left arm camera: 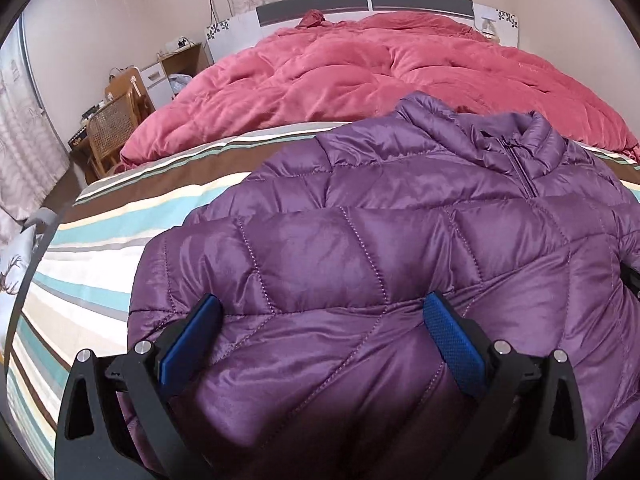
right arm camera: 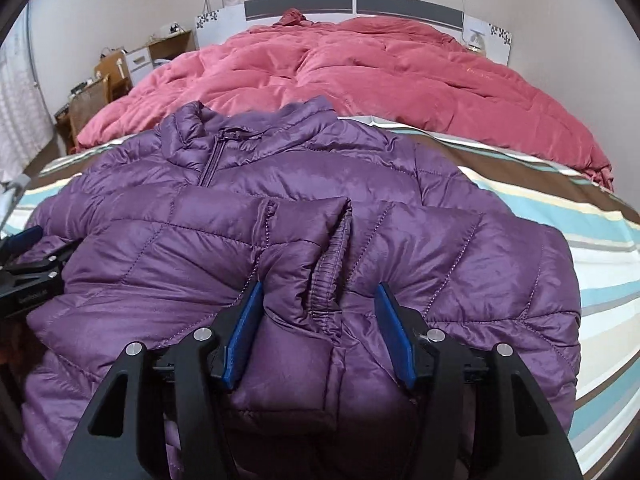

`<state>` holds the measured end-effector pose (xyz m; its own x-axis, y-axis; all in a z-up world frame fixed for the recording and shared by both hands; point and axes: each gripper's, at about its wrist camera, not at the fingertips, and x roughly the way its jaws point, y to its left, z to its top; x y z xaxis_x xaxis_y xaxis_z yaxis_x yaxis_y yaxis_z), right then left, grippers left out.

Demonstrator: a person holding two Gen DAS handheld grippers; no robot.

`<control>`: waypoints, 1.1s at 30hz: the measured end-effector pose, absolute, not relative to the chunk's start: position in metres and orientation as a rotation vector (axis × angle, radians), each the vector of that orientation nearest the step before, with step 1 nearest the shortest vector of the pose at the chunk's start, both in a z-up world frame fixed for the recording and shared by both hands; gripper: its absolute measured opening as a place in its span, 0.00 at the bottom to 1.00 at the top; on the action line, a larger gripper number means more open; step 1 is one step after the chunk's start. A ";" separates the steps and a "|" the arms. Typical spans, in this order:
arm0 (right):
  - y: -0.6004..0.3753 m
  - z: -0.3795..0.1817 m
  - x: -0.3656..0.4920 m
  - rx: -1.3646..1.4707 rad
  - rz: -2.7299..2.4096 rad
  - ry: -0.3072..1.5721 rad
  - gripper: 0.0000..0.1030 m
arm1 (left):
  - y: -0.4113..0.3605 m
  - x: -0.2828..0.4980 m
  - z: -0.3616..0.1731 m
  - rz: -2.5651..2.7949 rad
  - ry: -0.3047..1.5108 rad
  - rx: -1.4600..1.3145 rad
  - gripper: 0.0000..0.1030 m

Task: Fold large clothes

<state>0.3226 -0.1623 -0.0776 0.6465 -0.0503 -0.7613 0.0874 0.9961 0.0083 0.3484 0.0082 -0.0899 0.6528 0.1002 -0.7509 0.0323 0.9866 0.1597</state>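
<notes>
Slippage is our main worry: the purple puffer jacket is slick and springy, so any fold we lay may puff open or slide on the striped bed sheet. It lies front up, collar toward the top of both frames, below the pink quilt. Our left hand-held gripper stands wide apart over a sleeve at lower centre, pads not pressing. Our right hand-held gripper also stands apart, straddling the elastic sleeve cuff without clamping it; a bite there could catch only the shell and drag the sleeve askew. The hem is cut off at the bottom edge, and we cannot tell how the layers beneath lie.
</notes>
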 end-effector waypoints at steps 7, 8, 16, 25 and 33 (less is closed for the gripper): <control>-0.168 -0.049 0.287 0.099 -0.063 0.847 0.65 | 0.021 0.311 -0.070 0.031 0.869 0.087 0.98; -0.166 -0.046 0.279 0.093 -0.057 0.848 0.65 | 0.022 0.302 -0.068 0.024 0.870 0.076 0.98; -0.165 -0.031 0.220 0.062 -0.058 0.840 0.65 | 0.022 0.238 -0.062 -0.060 0.873 0.073 0.98; -0.168 -0.032 0.171 0.075 -0.038 0.849 0.65 | 0.027 0.182 -0.073 -0.113 0.905 0.090 0.98; -0.188 -0.035 0.124 0.097 0.005 0.868 0.65 | 0.060 0.142 -0.073 -0.084 0.879 0.076 0.98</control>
